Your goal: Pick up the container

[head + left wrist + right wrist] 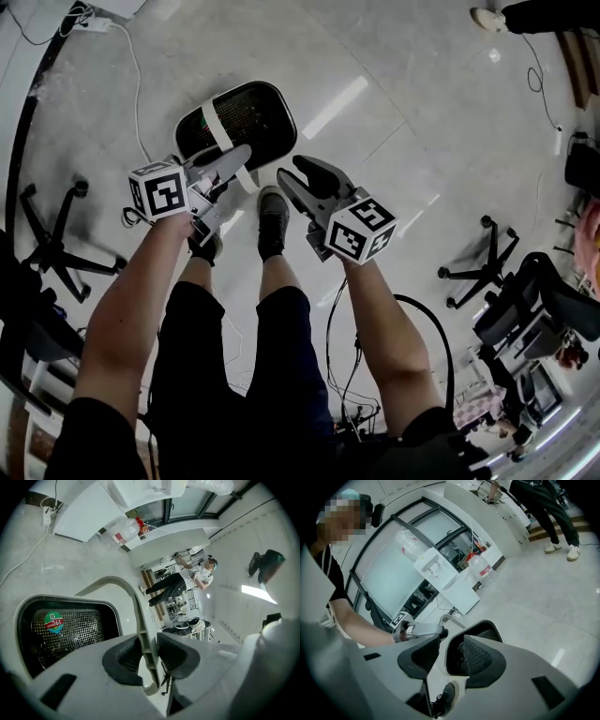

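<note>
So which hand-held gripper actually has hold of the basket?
The left hand-held gripper: its jaws pinch the white handle of the basket. The right hand-held gripper has its jaws apart with nothing between them.

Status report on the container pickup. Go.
Left tongs shut on handle of container. Right tongs open, empty, beside container's rim. Person's shoe on the floor by the tongs in head view.

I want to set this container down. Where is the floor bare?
Bare pale tiled floor lies right of the black mesh container, as far as the black chair base. Crowded: a dark shoe right beside it, a second chair base at left.
</note>
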Motion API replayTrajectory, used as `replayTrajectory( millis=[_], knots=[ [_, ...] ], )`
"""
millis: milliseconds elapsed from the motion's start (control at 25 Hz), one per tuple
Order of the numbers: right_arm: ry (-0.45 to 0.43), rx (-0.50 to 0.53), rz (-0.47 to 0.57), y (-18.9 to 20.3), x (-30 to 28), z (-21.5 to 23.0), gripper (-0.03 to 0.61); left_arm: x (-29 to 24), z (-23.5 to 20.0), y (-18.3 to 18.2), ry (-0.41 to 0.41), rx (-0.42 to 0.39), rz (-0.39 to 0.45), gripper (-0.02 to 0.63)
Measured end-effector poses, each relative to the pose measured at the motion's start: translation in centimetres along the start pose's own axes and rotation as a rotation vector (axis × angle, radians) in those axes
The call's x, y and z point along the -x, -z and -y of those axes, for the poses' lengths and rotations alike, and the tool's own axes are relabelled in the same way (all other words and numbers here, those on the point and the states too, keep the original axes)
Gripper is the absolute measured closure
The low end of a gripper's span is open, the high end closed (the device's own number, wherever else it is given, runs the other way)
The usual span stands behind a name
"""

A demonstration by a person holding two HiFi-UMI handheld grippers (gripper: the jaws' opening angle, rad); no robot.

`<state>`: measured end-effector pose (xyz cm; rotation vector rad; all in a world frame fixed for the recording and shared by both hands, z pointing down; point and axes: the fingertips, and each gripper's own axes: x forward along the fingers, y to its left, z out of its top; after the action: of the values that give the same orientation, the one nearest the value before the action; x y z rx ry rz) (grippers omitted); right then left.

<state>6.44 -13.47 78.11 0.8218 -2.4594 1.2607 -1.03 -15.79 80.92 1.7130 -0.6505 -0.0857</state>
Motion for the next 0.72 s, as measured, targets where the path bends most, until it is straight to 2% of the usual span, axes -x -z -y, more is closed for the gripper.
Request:
replayTrajectory(
  millis=[120,240,440,560,720],
  knots=[
    [-0.001,-0.018,0.011,-2.2,1.1,-1.1,0.425,1.4,2.8,-0.9,0.004,-0.016,0.006,0.515],
    [-0.006,-0.022,0.035,-4.6,2.2,-3.5,0.456,3.8,6.4,-1.7,0.024,-0.013,0.032,0.515],
    [0.01,0.026,0.093,-9.4,3.1,-7.9,0.508,8.7,11.6,-4.3,0.039,-0.022,0.094,0.515],
    [0.024,0.048,0.105,-11.5,4.4,-10.7,0.517,11.6,15.1,-5.0,0.045,-0.013,0.128,0.518],
    [0.005,0.079,0.12,-14.8,6.4,-15.1,0.543,14.8,20.6,-6.1,0.059,-0.01,0.175,0.518]
  ],
)
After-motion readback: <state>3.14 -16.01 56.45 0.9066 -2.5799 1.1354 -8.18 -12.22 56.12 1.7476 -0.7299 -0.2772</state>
